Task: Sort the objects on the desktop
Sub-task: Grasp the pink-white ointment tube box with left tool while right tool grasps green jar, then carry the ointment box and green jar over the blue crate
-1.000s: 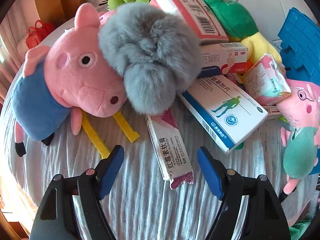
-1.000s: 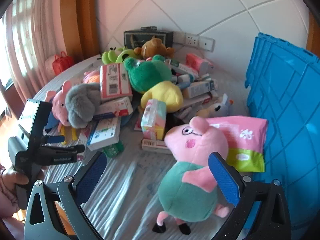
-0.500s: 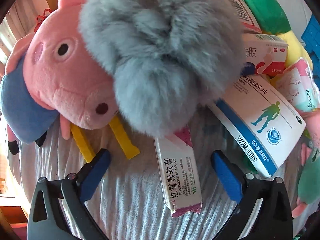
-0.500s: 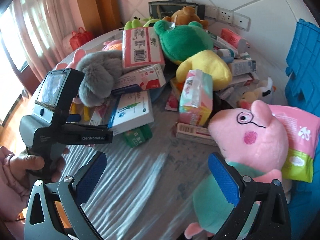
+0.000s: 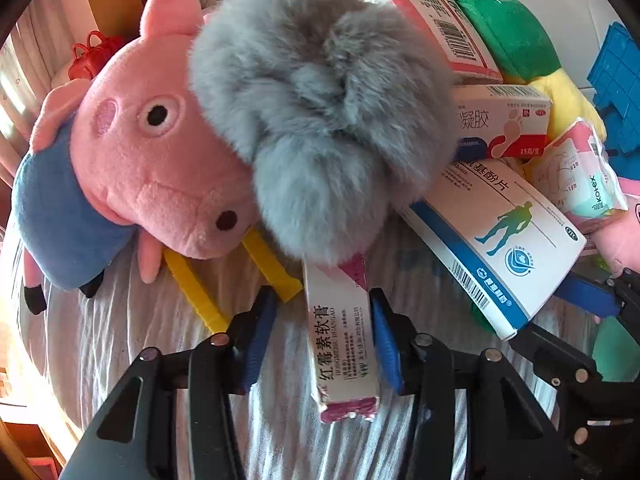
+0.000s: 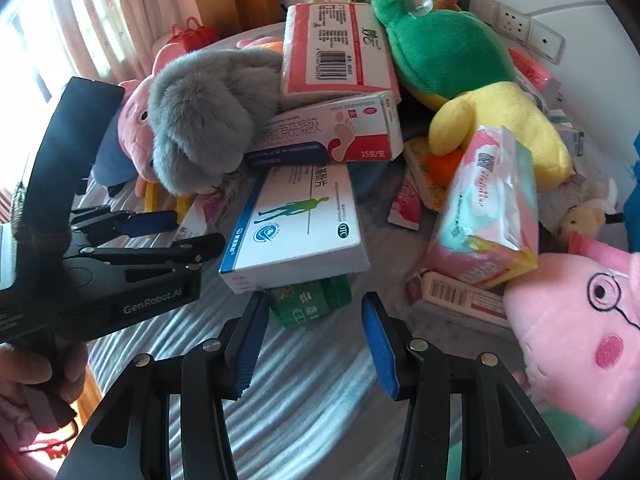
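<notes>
While the pile beside the grey fur toy (image 5: 320, 120) remains unsorted, the ointment box (image 5: 344, 336) is being closed on by the left gripper (image 5: 320, 340); nothing lies between the narrowing right gripper (image 6: 312, 344) jaws.

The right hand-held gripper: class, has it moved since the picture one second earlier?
Yes. The right hand-held gripper has come down and in toward the pile: the white-and-blue box, earlier far off, now lies just ahead of its closing jaws, which hold nothing.
</notes>
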`<state>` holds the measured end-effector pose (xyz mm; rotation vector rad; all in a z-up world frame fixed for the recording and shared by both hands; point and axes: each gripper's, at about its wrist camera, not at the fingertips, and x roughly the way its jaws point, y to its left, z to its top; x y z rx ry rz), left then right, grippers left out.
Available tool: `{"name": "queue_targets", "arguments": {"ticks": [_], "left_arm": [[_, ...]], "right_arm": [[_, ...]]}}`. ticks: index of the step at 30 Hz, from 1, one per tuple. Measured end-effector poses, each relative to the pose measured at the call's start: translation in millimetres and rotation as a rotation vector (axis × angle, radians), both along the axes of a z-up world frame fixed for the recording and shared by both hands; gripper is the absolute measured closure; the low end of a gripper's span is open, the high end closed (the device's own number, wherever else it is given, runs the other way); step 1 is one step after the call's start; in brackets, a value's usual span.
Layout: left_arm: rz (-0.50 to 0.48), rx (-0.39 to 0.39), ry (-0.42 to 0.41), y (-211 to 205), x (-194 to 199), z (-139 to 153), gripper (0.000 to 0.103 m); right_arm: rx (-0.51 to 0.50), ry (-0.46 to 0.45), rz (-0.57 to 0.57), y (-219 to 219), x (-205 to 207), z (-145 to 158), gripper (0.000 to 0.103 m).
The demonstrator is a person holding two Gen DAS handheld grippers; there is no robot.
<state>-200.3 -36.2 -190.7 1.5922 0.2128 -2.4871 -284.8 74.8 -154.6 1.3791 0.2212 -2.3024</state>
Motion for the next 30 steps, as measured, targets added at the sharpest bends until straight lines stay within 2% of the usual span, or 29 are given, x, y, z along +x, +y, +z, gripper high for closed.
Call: {"name": "queue_targets", "arguments": {"ticks": [3,5,6,9,16,19,24,27,29,30], "left_arm": [[-0.012,0.024,-0.001,-2,4,2,0.064],[-0.029,0.037,0.001,-1,9,3,0.073],[-0.045,0.048,-0.003,1,11,4,0.075],[-0.082,0.070,0.000,9,23,10,0.075],[-0.130,0.057,0.039,23,48,32,0.076],[-0.145,0.041,0.091,27,52,56,0.076],[-0.191,0.008,0.199,39,53,103,0.076],[-0.233,-0.008,0.270,49,29,133,0.076],[-0.260,-0.014,0.313,55,9,139,0.076],[-0.276,-0.019,0.335,57,12,155,0.076]], "right_arm": [[0.028,-0.004,0.026,-9,-7,-10,0.053],[0.042,0.003,0.034,-14,-10,-15,0.053],[0.040,0.004,0.039,-16,-11,-17,0.054],[0.047,-0.006,0.050,-19,-10,-18,0.057],[0.010,-0.013,0.044,-6,19,-3,0.058],[-0.005,0.023,0.020,6,24,15,0.058],[-0.038,0.126,-0.038,28,29,64,0.058],[-0.049,0.193,-0.077,35,32,96,0.058],[-0.050,0.245,-0.106,41,36,115,0.058],[-0.050,0.274,-0.122,44,36,127,0.058]]}}
